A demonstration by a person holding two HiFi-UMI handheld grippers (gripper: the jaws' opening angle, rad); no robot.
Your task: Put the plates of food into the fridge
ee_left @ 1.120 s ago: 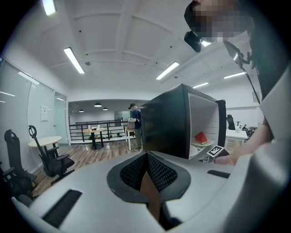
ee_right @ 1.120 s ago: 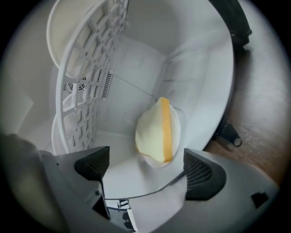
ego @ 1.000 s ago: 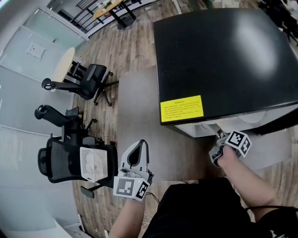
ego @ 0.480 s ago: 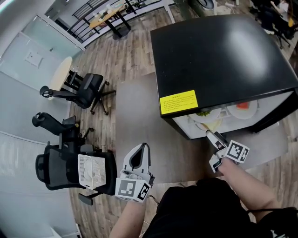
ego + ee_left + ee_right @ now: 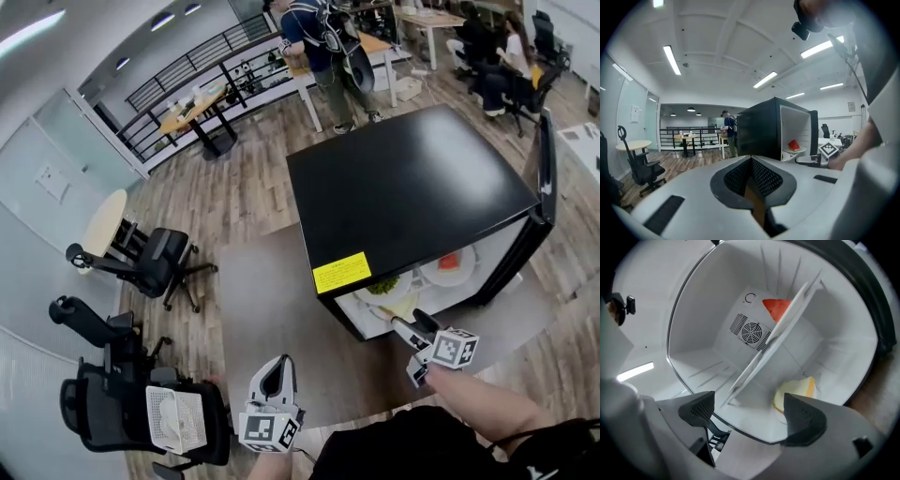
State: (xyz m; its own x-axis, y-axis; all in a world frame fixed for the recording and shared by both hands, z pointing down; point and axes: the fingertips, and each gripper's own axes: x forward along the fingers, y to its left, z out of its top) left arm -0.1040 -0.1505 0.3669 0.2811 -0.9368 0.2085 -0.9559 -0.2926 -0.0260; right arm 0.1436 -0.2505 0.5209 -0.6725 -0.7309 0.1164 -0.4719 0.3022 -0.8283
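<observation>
A black mini fridge stands on the floor with its door swung open at the right. On its shelf sit a plate of green food and a plate with a red slice; below lies yellow food. My right gripper is open and empty, just in front of the opening. In the right gripper view the jaws frame the white inside, the shelf, the red slice and the yellow food. My left gripper is shut, held low to the left, away from the fridge.
A grey mat lies under and in front of the fridge on the wood floor. Black office chairs stand to the left. A person stands by tables at the back. The fridge top carries a yellow sticker.
The view has lifted and the fridge looks farther off. My right gripper has drawn back from the fridge's opening, and the plates inside now show. The left gripper has sunk lower in view.
</observation>
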